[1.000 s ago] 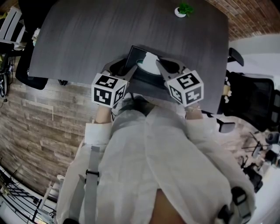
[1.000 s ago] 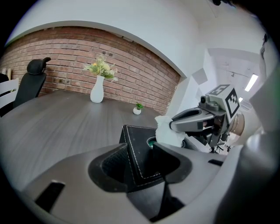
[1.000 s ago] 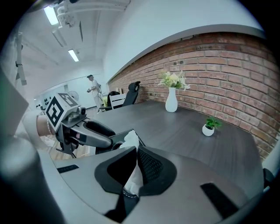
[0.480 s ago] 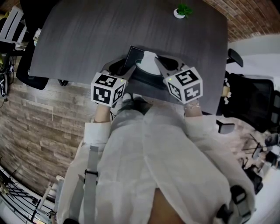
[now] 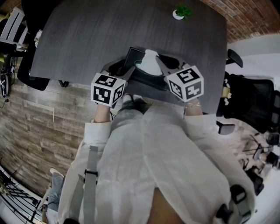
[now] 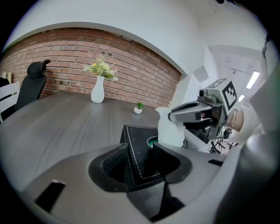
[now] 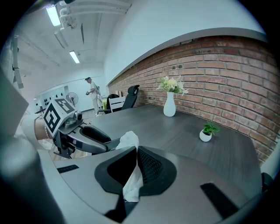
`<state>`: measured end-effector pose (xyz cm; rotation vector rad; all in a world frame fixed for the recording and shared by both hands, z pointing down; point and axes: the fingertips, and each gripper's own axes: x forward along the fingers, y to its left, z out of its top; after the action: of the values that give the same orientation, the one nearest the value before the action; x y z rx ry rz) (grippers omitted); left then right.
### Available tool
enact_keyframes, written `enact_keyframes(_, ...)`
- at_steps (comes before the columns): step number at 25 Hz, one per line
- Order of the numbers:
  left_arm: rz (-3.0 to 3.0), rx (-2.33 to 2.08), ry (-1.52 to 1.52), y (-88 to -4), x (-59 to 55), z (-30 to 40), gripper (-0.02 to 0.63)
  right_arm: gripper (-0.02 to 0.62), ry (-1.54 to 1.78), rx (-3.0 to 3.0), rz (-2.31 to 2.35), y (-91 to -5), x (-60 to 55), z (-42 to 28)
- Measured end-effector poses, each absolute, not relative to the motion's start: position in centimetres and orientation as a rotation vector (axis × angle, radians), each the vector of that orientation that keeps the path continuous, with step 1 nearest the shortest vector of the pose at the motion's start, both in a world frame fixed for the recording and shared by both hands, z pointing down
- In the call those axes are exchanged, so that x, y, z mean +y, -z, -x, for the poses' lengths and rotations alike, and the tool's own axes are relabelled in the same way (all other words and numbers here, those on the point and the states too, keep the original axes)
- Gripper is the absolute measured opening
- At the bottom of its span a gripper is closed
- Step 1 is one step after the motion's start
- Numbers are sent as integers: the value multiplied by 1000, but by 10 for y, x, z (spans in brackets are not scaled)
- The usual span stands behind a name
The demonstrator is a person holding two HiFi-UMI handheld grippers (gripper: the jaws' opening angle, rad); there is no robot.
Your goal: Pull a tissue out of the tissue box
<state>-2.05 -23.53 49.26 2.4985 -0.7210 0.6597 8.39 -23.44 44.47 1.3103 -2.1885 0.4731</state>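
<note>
1. The task is under way but, as far as I can judge, not finished. The tissue [image 6: 169,129] is standing up from the slot of the box [image 6: 135,135] near the middle of the left gripper view, and its lower end seems to be sitting in the slot, so it is not yet free.
2. The left gripper [image 6: 139,153] is bracing the box. Its fingers [image 6: 109,162] are closing on the near corner, low in the centre of that view.
3. The right gripper [image 7: 134,164] is pinching the tissue. Its fingers [image 7: 151,166] are nearly together with the sheet running between them; a tuft is poking out past the tips and a tail is hanging toward the camera.
4. What is left, in my judgement, is drawing the sheet clear of the slot while the box is being held down.
5. The box is looking like dark, matte, leather-like material with a line of pale stitching along its edges. It has sharp corners and a green-rimmed opening on top.
6. The tissue is showing as thin, white, soft and crumpled, folding into loose peaks.
7. The finger pads are appearing black and finely ribbed, set in smooth grey shells.
8. The bench [image 5: 96,35] is filling the upper part of the head view, a dark grey board with streaky wood grain. A small potted plant [image 5: 181,11] is sitting at the top right of that view, well apart from the box.
</note>
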Motion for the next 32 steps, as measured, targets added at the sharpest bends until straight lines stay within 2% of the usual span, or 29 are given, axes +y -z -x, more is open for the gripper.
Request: enact_keyframes(32, -2495, -732, -669, -492, -236, 20, 167, 14, -457, -2208, -1346, -432, -250, -92)
